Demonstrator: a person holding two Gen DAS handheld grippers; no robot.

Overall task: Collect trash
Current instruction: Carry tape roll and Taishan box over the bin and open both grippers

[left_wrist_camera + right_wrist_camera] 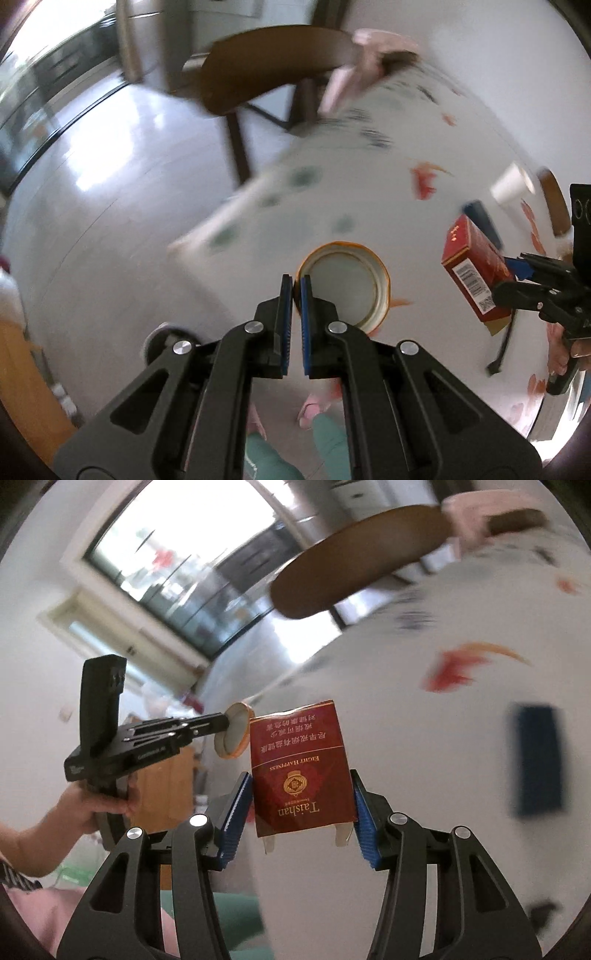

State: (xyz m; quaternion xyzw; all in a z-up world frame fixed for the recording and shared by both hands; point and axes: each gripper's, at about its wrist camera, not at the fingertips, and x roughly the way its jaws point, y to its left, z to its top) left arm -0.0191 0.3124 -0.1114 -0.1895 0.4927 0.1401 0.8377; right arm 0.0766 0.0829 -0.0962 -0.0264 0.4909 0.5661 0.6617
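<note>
My left gripper [296,280] is shut on the rim of an orange-edged round lid [345,286], held in the air over the table's near edge. The lid also shows in the right wrist view [233,735], pinched at the left gripper's tip. My right gripper [301,805] is shut on a red cigarette pack [301,771], held above the table; the pack's open flaps hang at its lower end. In the left wrist view the pack [474,275] sits at the right in the right gripper [511,275].
A white tablecloth with red fish prints covers the table [369,192]. On it lie a white paper cup [511,182] on its side and a dark blue flat object [537,760]. A brown chair [273,62] stands at the far side. The person's feet [314,406] are below.
</note>
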